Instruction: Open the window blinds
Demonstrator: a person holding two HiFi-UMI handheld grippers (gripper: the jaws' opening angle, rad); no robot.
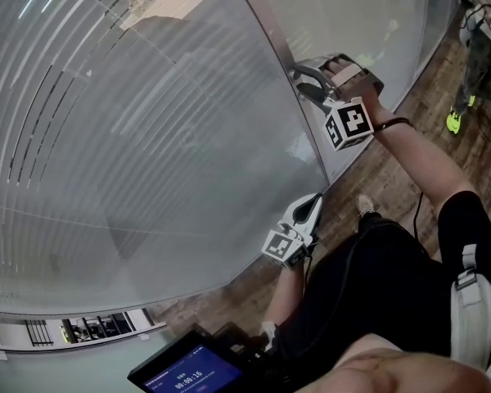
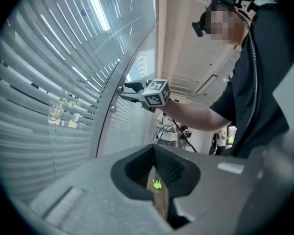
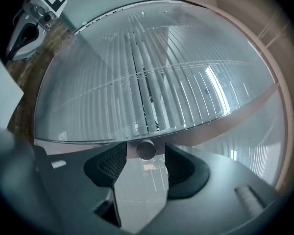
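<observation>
Grey slatted blinds (image 1: 106, 137) hang behind a glass panel, also seen in the right gripper view as blinds (image 3: 152, 82) and in the left gripper view as blinds (image 2: 44, 87). A small round knob (image 3: 146, 150) sits on the pale frame (image 1: 266, 23) beside the glass. My right gripper (image 1: 301, 82) is raised to that frame and stands open, with the knob between its pads; in its own view the right gripper (image 3: 144, 154) has not closed on it. My left gripper (image 1: 317, 199) hangs lower by the glass, shut and empty, pointing up in its own view as the left gripper (image 2: 155, 153).
A wooden floor (image 1: 393, 170) runs along the foot of the glass wall. A person in green shoes (image 1: 454, 119) stands at the far right. A dark tablet screen (image 1: 188, 372) is near my body at the bottom. More people (image 2: 169, 129) stand further down the corridor.
</observation>
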